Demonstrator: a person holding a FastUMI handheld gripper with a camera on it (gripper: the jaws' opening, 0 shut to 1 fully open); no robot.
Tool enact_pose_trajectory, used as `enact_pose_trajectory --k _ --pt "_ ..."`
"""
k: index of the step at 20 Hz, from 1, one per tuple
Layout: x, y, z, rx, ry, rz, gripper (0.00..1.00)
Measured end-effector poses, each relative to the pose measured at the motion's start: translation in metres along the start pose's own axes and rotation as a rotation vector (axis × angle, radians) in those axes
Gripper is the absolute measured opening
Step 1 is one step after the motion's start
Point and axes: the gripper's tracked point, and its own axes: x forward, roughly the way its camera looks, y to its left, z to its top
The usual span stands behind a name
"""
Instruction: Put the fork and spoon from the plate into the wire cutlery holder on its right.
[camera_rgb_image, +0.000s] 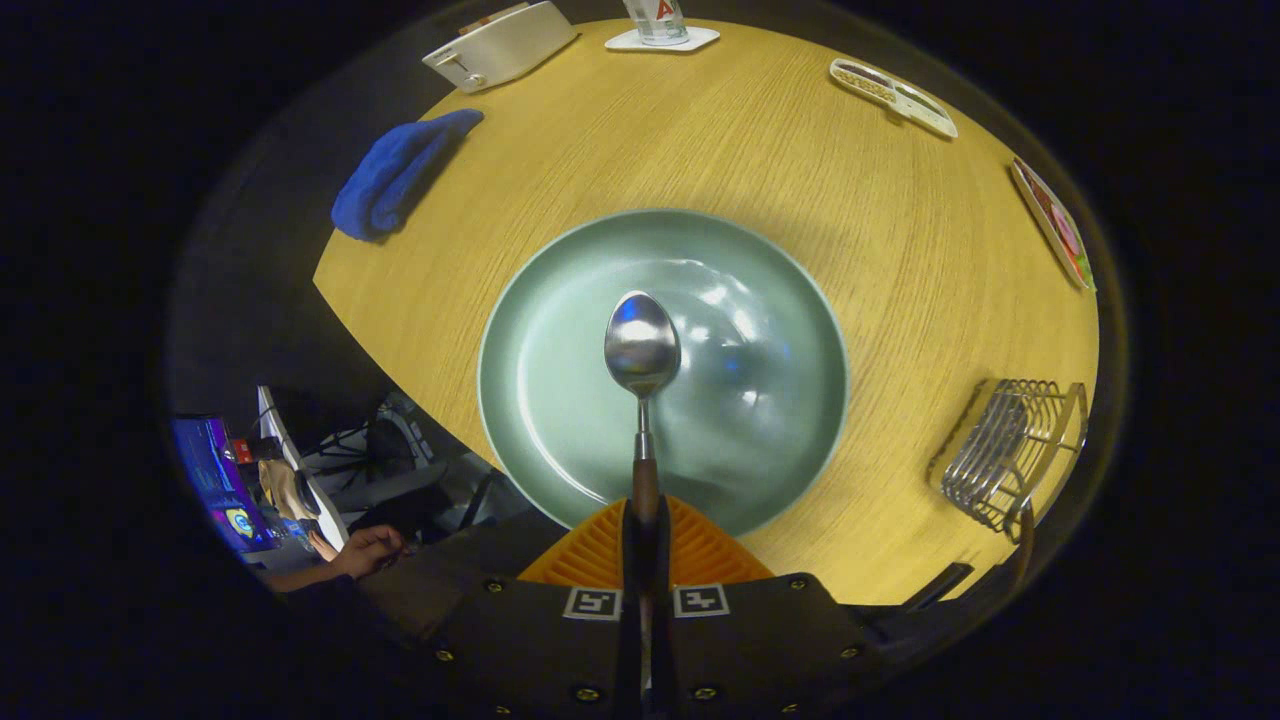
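Note:
My gripper is shut on the brown handle of a metal spoon. The spoon points straight ahead from the fingers, its bowl hanging over the middle of the pale green plate. The plate lies on the round wooden table, just beyond the fingers, with only the spoon over it. The wire cutlery holder stands to the right of the plate near the table's edge; a brown handle rises out of it at its near side.
A blue cloth lies at the table's left edge. At the far side stand a white toaster, a glass on a coaster and a small snack tray. A person's hand rests off the table, lower left.

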Motion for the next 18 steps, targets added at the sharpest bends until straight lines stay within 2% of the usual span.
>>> enact_pose_trajectory --k 3,8,15,18 --pt "-0.016 -0.008 -0.004 0.028 0.014 0.029 0.05" --pt "-0.060 -0.025 -0.024 -0.025 0.063 0.030 0.05" --pt "-0.148 -0.065 -0.047 -0.106 0.113 -0.025 0.04" --pt "-0.179 -0.091 -0.054 -0.126 0.132 -0.083 0.05"
